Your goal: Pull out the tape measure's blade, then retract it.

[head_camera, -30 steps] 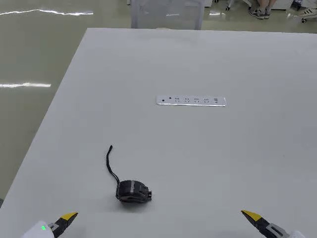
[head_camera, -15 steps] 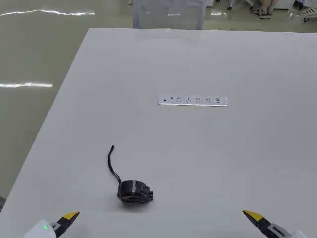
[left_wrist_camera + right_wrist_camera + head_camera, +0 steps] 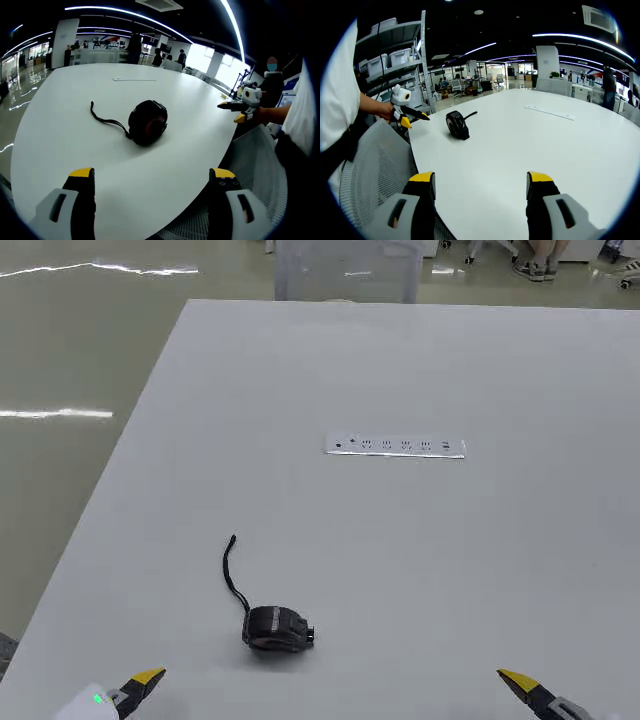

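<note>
1 tape measure, 2 grippers, nothing grabbed yet

Both of mine are spread wide w/ nothing in them: left gripper (image 3: 151,173) and right gripper (image 3: 481,176), each w/ 2 yellow-tipped jaws on grey bodies. The 1 tape measure (image 3: 277,628) sits on the white table (image 3: 450,560) near my edge, closer to the left one and touching neither. It's a rounded black case w/ 1 thin black cord strap (image 3: 232,570) snaking off twd the far side. Further out is 1 flat white power strip (image 3: 395,446), a long rectangle well apart from the tape. Tabletop is smooth, bit glossy. 1 grey mesh chair back (image 3: 375,165) sits by the table edge.
</note>
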### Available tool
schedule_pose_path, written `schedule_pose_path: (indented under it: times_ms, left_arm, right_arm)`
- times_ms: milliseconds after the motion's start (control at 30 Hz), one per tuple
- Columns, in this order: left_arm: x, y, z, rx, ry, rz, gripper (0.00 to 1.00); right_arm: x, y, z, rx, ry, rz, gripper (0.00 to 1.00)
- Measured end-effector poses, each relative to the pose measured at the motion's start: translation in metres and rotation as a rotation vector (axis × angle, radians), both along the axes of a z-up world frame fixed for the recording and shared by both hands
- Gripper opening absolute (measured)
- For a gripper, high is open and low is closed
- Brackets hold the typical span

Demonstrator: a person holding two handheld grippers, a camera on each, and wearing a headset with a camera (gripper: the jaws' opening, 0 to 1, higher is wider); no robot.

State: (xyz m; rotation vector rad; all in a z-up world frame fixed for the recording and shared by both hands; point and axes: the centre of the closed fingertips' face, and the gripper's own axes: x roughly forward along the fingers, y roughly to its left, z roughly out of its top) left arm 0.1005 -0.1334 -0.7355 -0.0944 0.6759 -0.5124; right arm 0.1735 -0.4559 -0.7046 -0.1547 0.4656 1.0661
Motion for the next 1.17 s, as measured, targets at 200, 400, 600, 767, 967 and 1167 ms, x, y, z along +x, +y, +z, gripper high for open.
schedule_pose_path:
  times_ms: [200, 400, 600, 767, 967, 1167]
  left_arm:
    - [-0.0003, -0.0007, 0.0002, 0.000, 0.001, -0.005, 0.93]
    - [-0.0003, 0.0005, 0.0020, 0.004, 0.000, -0.006, 0.93]
    - [-0.0006, 0.0011, 0.0020, 0.007, 0.001, -0.007, 0.93]
    - [-0.0005, 0.0015, 0.0008, 0.007, 0.002, -0.007, 0.93]
    - [-0.0006, 0.0013, 0.0005, 0.006, 0.002, -0.008, 0.93]
    - [0.0002, 0.0019, 0.0014, 0.008, 0.002, -0.007, 0.93]
  right_arm:
    - [-0.0002, -0.0013, -0.0008, -0.004, -0.002, 0.002, 0.75]
    - [-0.0016, -0.0001, 0.0001, -0.010, -0.003, 0.009, 0.75]
    - [-0.0024, 0.0000, 0.0000, -0.013, -0.005, 0.013, 0.75]
    - [-0.0028, -0.0005, -0.0005, -0.015, -0.005, 0.013, 0.75]
    - [-0.0037, -0.0012, -0.0013, -0.017, -0.003, 0.012, 0.75]
    - [-0.0036, -0.0022, -0.0022, -0.018, -0.004, 0.011, 0.75]
